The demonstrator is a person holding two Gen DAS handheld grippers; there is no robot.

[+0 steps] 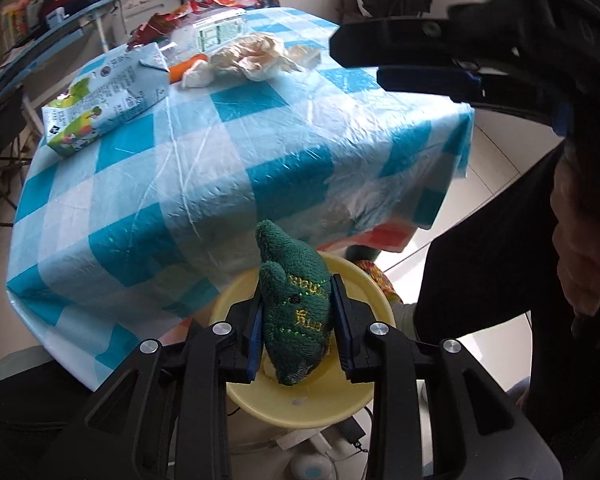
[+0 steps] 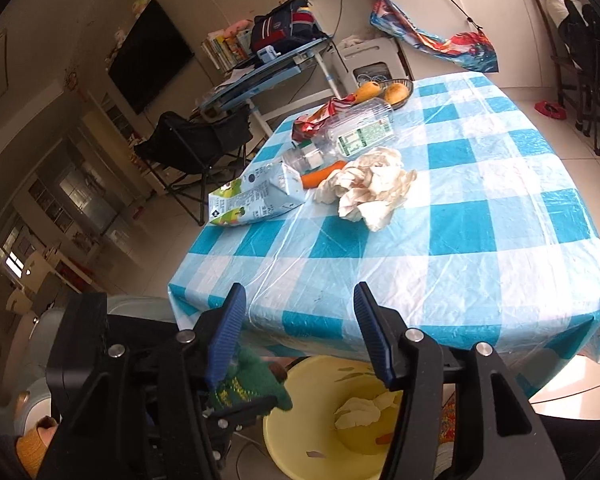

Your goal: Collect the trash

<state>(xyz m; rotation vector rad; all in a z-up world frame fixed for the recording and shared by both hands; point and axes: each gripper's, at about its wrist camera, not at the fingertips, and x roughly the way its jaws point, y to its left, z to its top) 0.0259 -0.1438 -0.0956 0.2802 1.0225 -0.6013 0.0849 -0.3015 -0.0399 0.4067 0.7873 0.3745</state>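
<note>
My left gripper (image 1: 297,320) is shut on a green knitted cloth (image 1: 294,304) and holds it over a yellow bin (image 1: 300,404) below the table's near edge. The cloth also shows in the right wrist view (image 2: 256,384) beside the bin (image 2: 296,432), which holds crumpled paper (image 2: 360,410). My right gripper (image 2: 300,336) is open and empty above the bin; it also shows in the left wrist view (image 1: 364,64). On the blue checked table (image 2: 440,240) lie a juice carton (image 2: 252,196), crumpled tissues (image 2: 372,188), a carrot (image 2: 322,174), a clear plastic bottle (image 2: 348,136) and a red wrapper (image 2: 316,120).
A bowl with yellow fruit (image 2: 384,92) stands at the table's far edge. A black folding chair (image 2: 196,144) and a cluttered desk (image 2: 268,64) stand to the left. A white tiled floor (image 2: 572,120) lies to the right.
</note>
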